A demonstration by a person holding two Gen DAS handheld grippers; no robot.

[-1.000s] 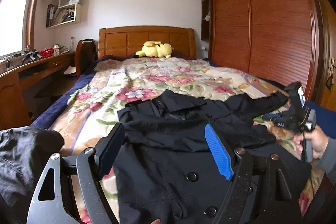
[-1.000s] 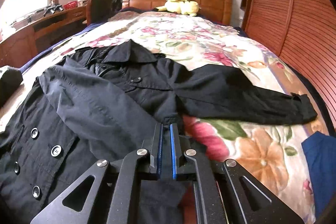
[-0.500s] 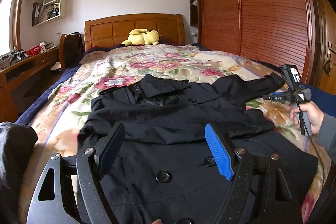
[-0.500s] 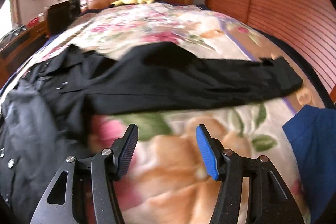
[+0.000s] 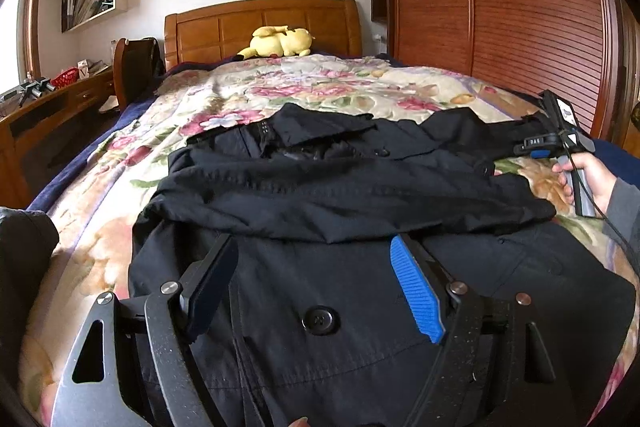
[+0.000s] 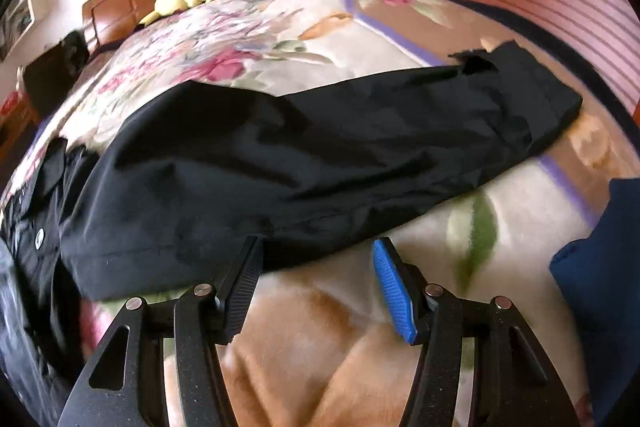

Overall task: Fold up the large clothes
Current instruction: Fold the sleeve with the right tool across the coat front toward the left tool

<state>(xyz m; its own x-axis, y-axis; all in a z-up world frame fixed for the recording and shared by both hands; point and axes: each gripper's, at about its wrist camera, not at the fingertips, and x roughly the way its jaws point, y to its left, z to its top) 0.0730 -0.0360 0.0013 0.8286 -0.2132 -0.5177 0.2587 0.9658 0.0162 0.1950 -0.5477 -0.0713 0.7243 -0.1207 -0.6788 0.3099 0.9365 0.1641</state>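
A black double-breasted coat (image 5: 360,307) lies face up on the floral bedspread (image 5: 320,87). One sleeve (image 5: 340,199) is folded across its chest. The other sleeve (image 6: 320,147) stretches out to the right, its cuff (image 6: 540,95) near the bed's edge. My left gripper (image 5: 312,247) hangs open just over the coat's front, above a button (image 5: 320,319), with nothing between its pads. My right gripper (image 6: 318,251) is open at the near edge of the outstretched sleeve and holds nothing. In the left wrist view a hand (image 5: 580,175) carries the right gripper (image 5: 530,148) at the bed's right side.
A yellow plush toy (image 5: 280,41) lies by the wooden headboard (image 5: 260,23). Wooden wardrobe doors (image 5: 520,7) line the right side. A desk (image 5: 48,107) and chair (image 5: 136,67) stand on the left. Blue cloth (image 6: 600,267) lies at the right, a dark garment (image 5: 24,247) at the left.
My right gripper has opened, left the folded sleeve and swung right to the outstretched sleeve. My left gripper has sunk closer over the coat's front, still open.
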